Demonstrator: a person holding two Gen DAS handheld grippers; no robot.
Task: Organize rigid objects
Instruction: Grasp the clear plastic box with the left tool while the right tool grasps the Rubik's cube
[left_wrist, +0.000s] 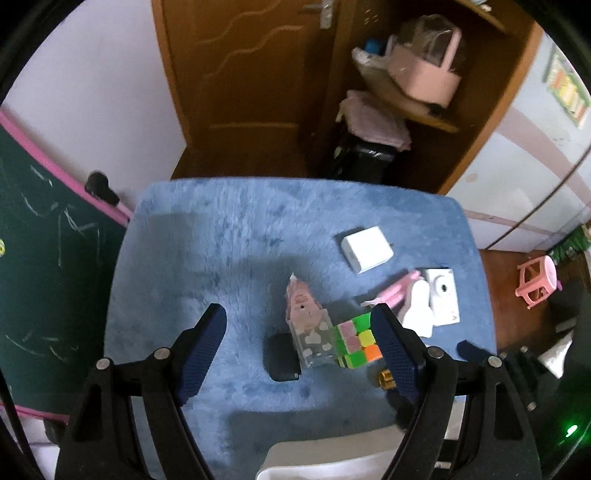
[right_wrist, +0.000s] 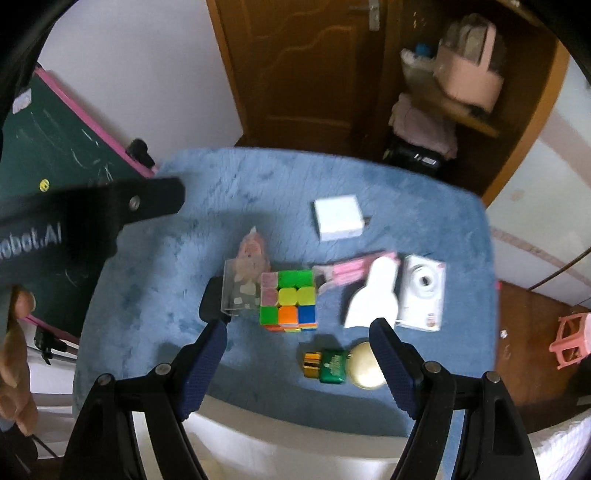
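Both empty grippers, left (left_wrist: 299, 345) and right (right_wrist: 297, 356), hang wide open above the fuzzy blue mat (right_wrist: 155, 295). Multicoloured puzzle cube (right_wrist: 288, 301) touches the clear plastic box (right_wrist: 240, 288); grabbing one could drag its neighbour, I judge.

free: left half of blue mat (left_wrist: 192, 236) | blocked: right half, cube (right_wrist: 288, 301), camera (right_wrist: 423, 293) clustered

On the mat (right_wrist: 155, 266) a puzzle cube (right_wrist: 288, 301) is set near the middle, with a clear box (right_wrist: 242, 291) touching its left side. Behind and to the right a square box (right_wrist: 338, 218) is placed apart. To the cube's right a camera (right_wrist: 423, 295) is laid, and nearer the front edge a small bottle (right_wrist: 332, 365)
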